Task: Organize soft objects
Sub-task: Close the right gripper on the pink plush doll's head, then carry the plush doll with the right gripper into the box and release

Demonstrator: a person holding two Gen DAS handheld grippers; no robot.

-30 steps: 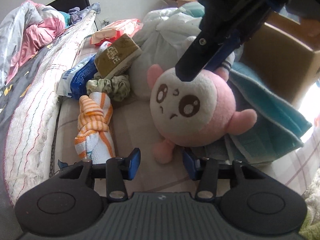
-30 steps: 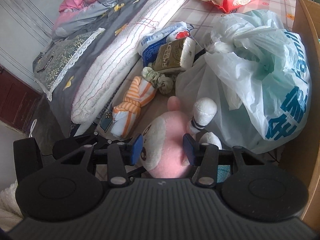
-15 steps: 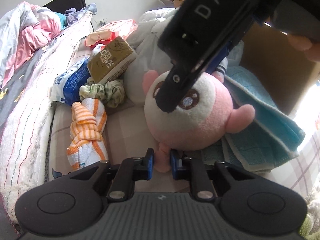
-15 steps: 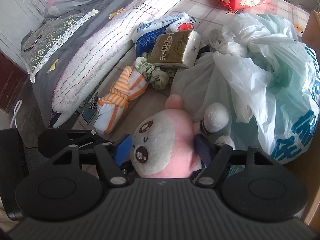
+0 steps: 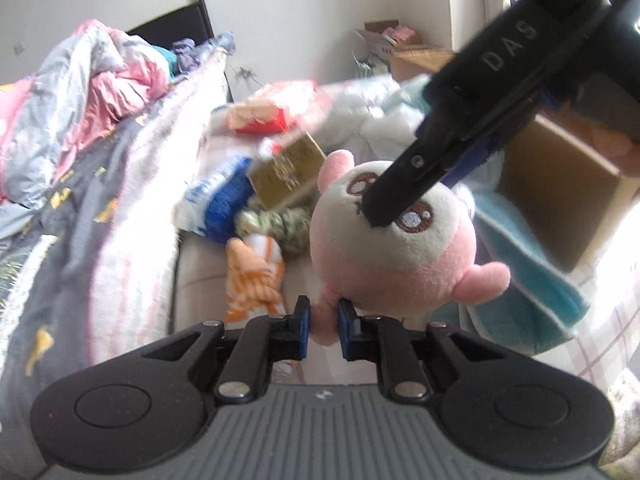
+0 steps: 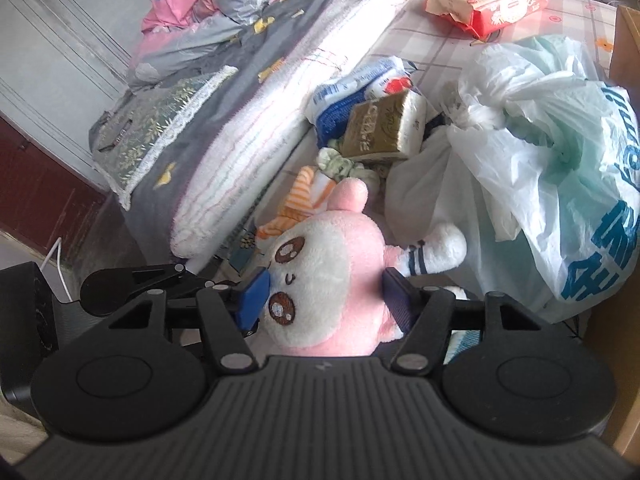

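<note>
A round pink and white plush toy (image 5: 396,256) hangs lifted above the bed. My left gripper (image 5: 323,332) is shut on one of its small pink feet. My right gripper (image 6: 326,300) grips the plush's head (image 6: 328,280) from both sides, and its black finger crosses the plush's face in the left wrist view (image 5: 404,188). Below lie an orange striped rolled cloth (image 5: 252,276), a green knotted cloth (image 5: 280,224), a blue and white pack (image 5: 216,204) and an olive tissue pack (image 5: 286,174).
A cardboard box (image 5: 560,196) stands at the right, with a folded teal towel (image 5: 528,276) before it. A large white plastic bag (image 6: 540,176) sits beside the pile. A red wipes pack (image 6: 492,0) lies further back. A rolled white blanket (image 6: 256,148) borders the left.
Both grippers have lifted the plush off the bed surface and the view has tilted up. The left gripper stays shut on the foot.
</note>
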